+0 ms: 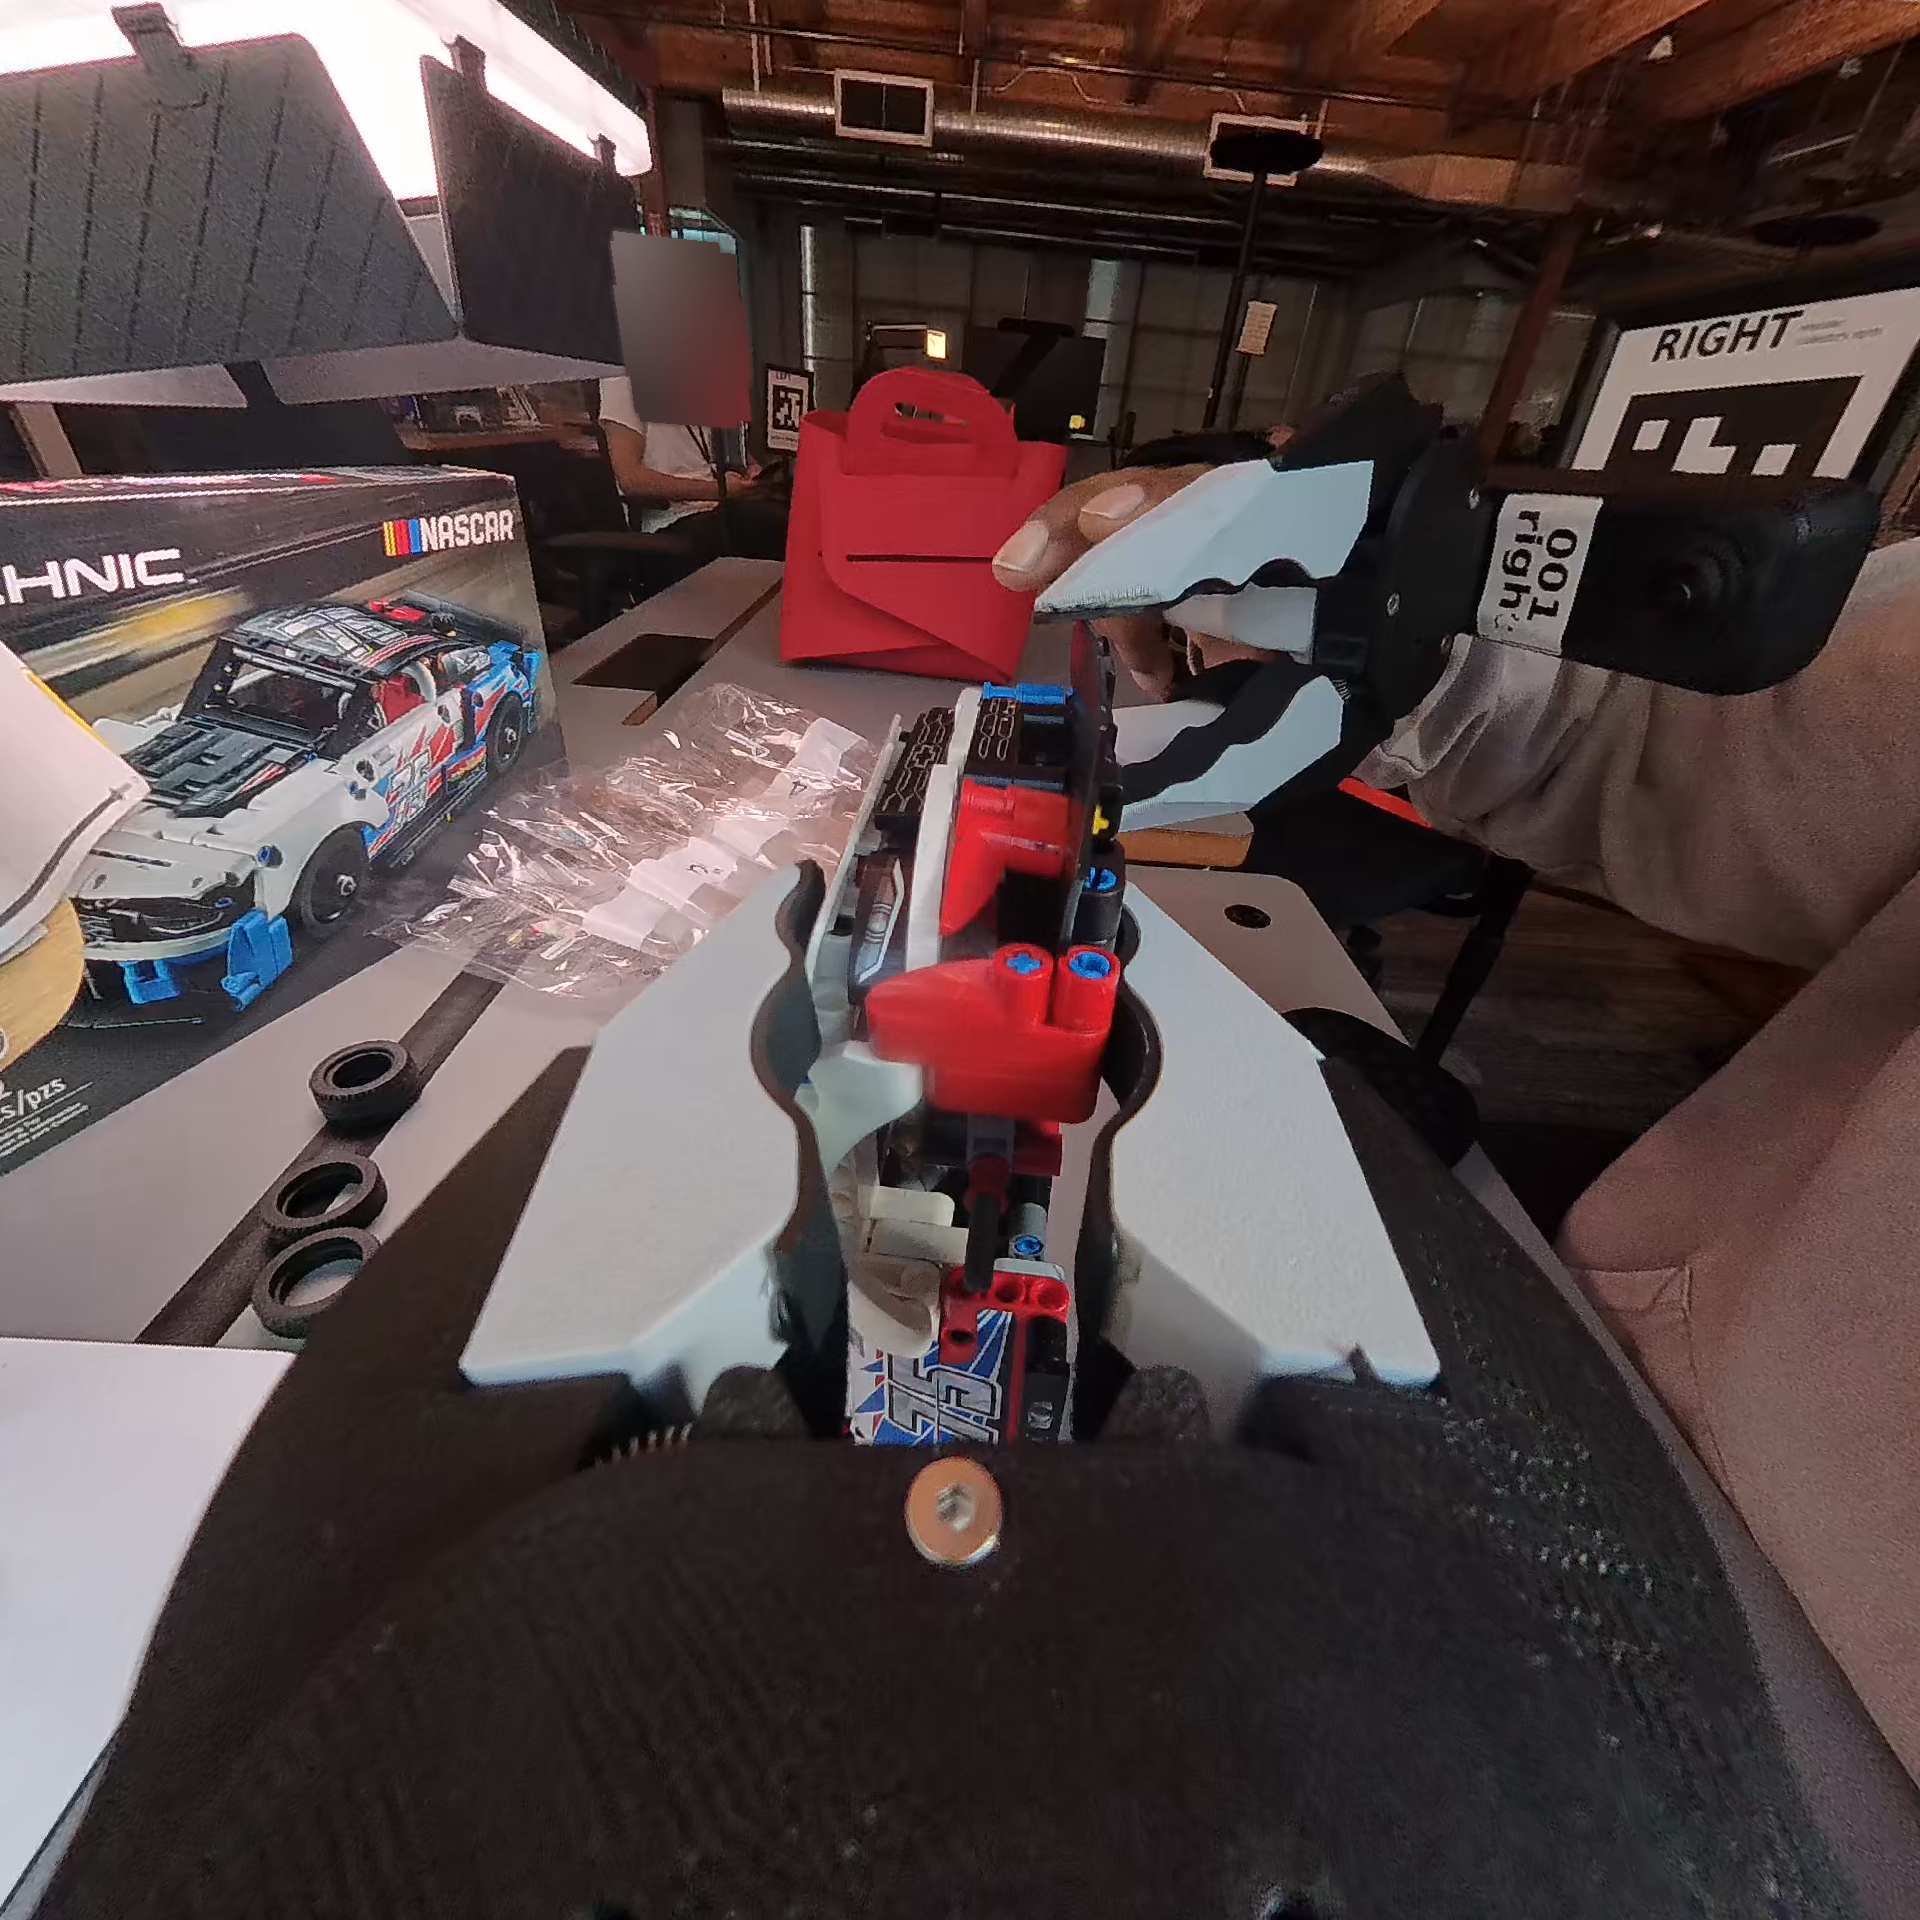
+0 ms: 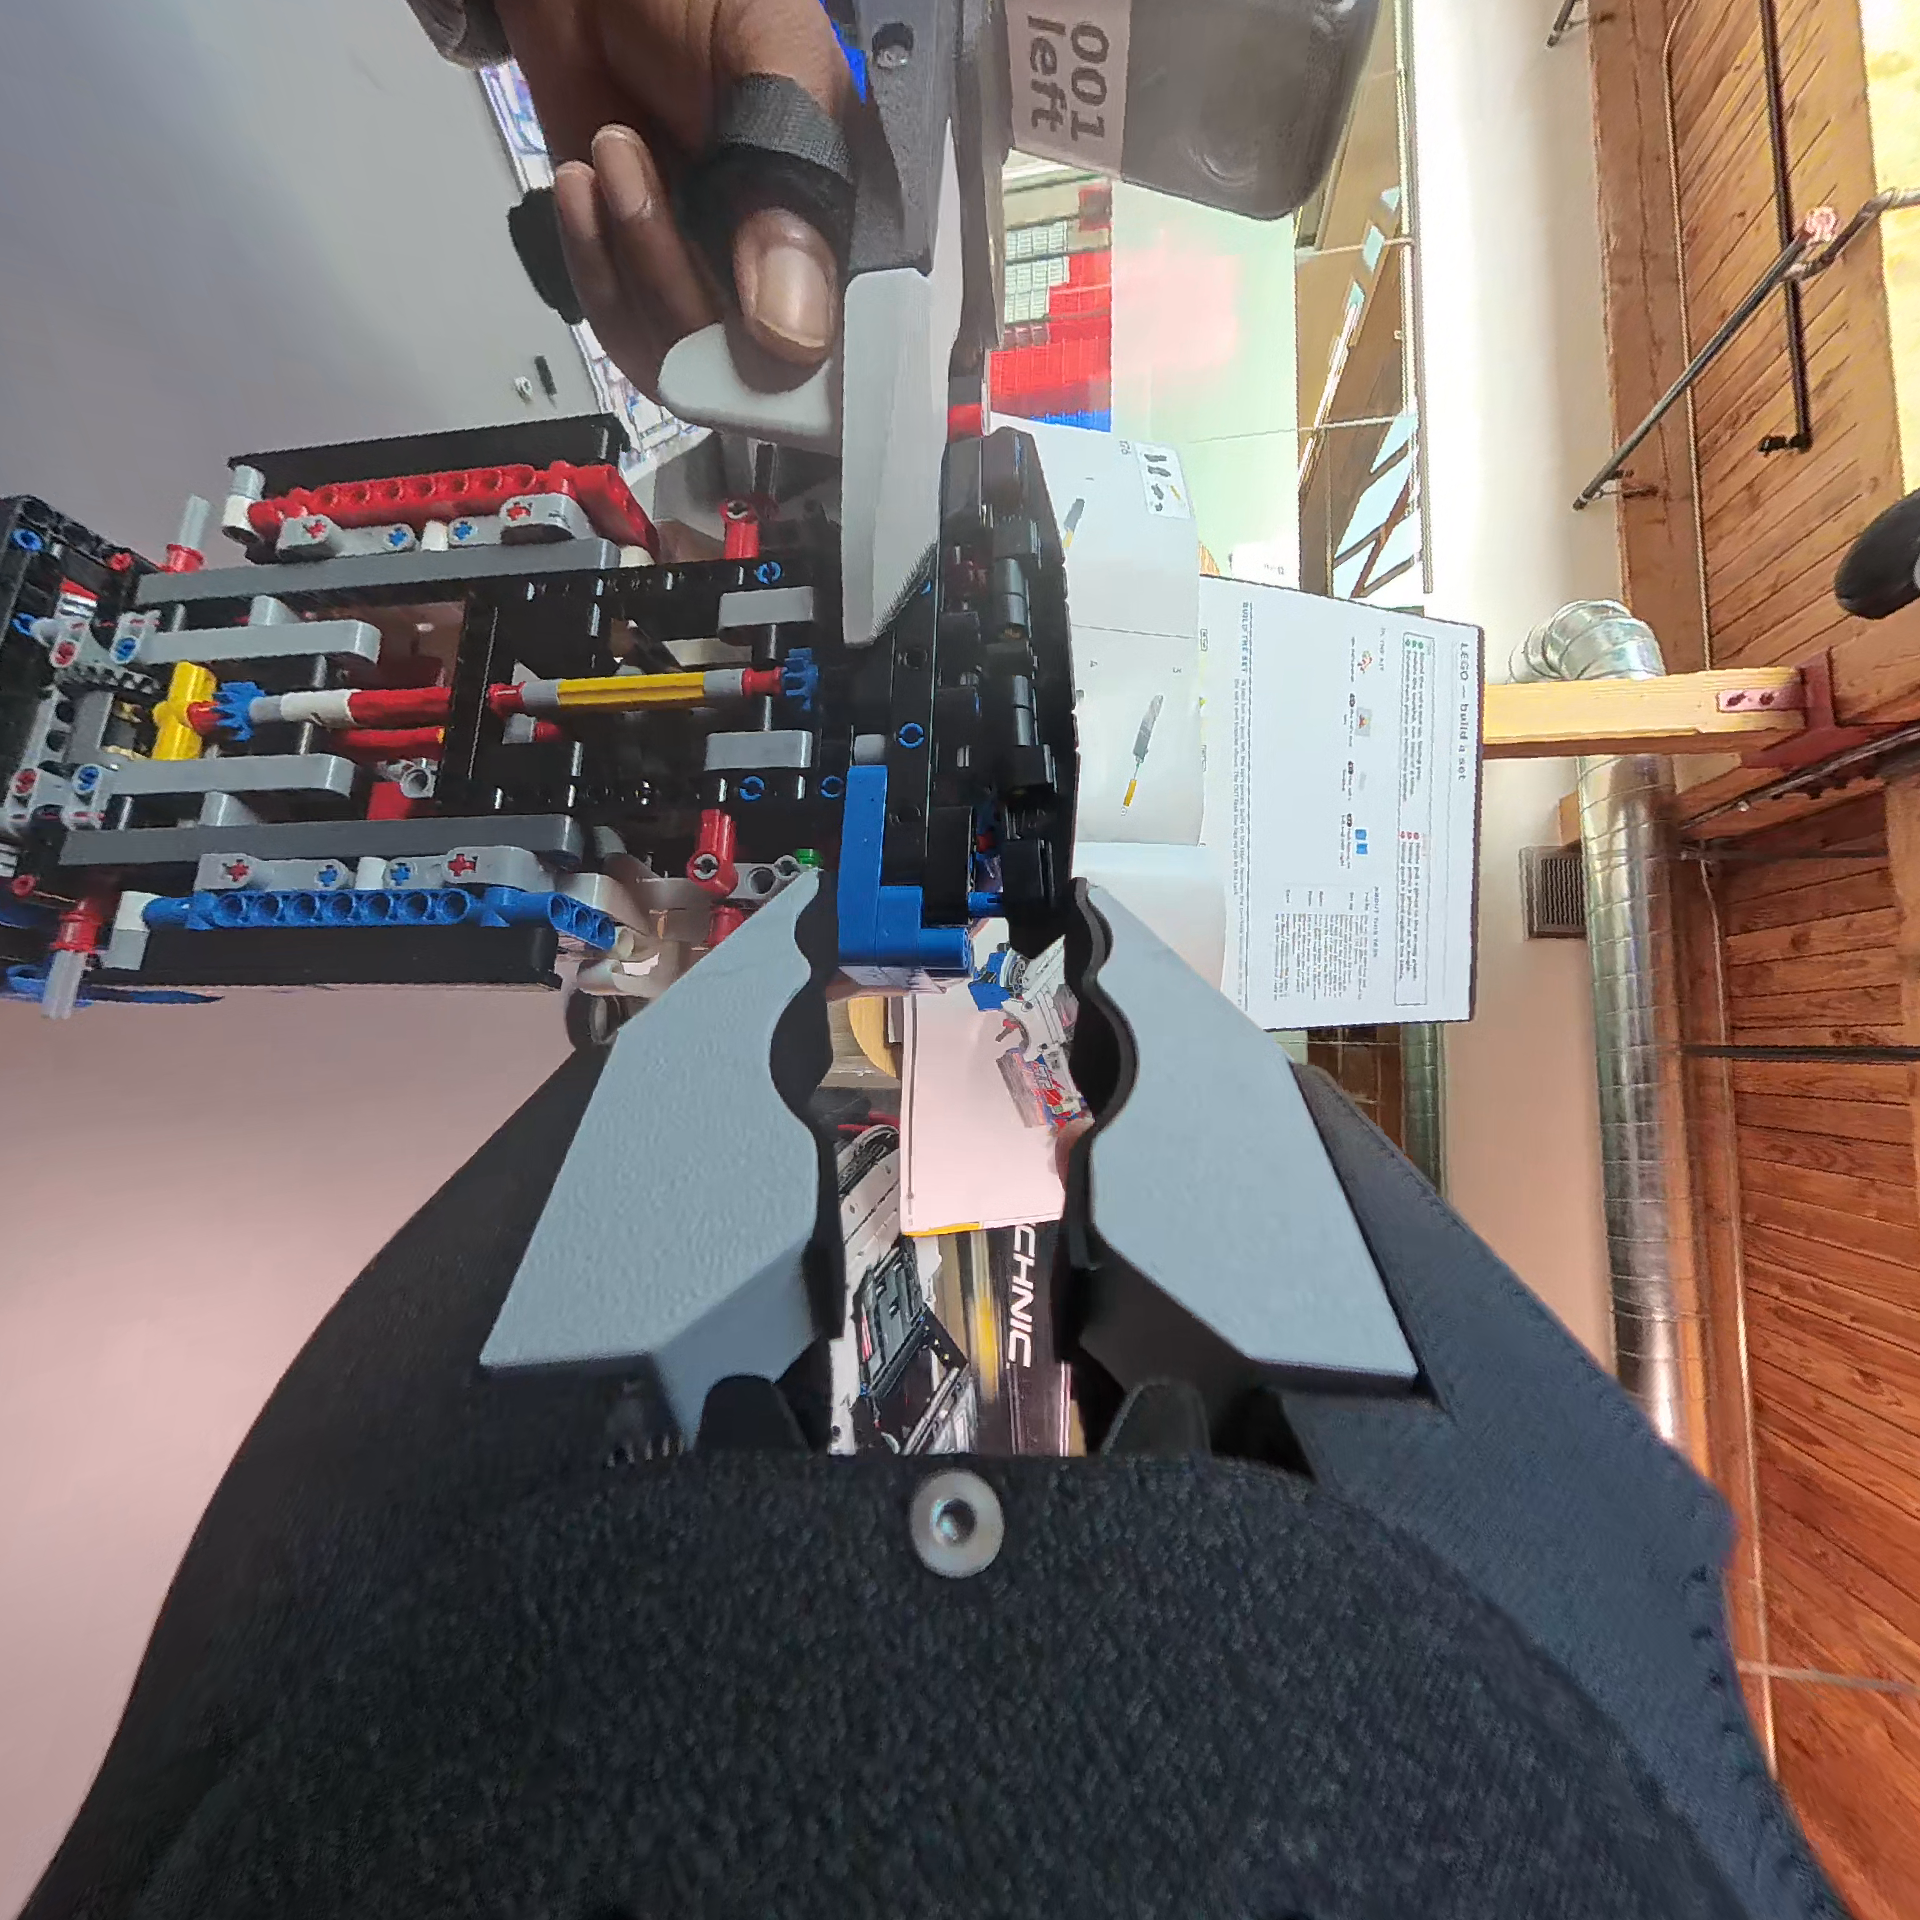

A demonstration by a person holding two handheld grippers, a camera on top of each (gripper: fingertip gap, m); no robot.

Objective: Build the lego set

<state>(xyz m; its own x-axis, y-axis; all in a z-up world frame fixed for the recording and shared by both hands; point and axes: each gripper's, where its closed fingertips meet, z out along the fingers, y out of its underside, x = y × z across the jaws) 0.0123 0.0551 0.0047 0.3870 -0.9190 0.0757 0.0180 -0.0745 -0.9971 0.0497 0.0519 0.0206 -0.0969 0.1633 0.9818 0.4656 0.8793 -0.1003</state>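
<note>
A partly built lego car (image 1: pixel 1023 821) is held in the air on its side, with red, black, white and blue parts. My left gripper (image 1: pixel 961 894) is shut on its near half. My right gripper (image 1: pixel 1081 712) comes in from the right, with one finger above and one below the car's far end. In the right wrist view the car's underside (image 2: pixel 416 727) faces me, showing grey beams and a yellow axle. My right gripper (image 2: pixel 951 894) holds the car's blue and black end between its tips. One left gripper finger (image 2: pixel 894 468) presses the car from above, with a hand behind it.
The set's box (image 1: pixel 260 727) stands at the left on the grey table (image 1: pixel 156 1226). Three black tyres (image 1: pixel 364 1081) lie in front of it. Empty clear bags (image 1: pixel 644 852) lie in the middle, a red paper bag (image 1: pixel 914 540) behind them. A printed sheet (image 2: pixel 1340 810) stands beyond the car. Left tips to right tips: about 5 cm.
</note>
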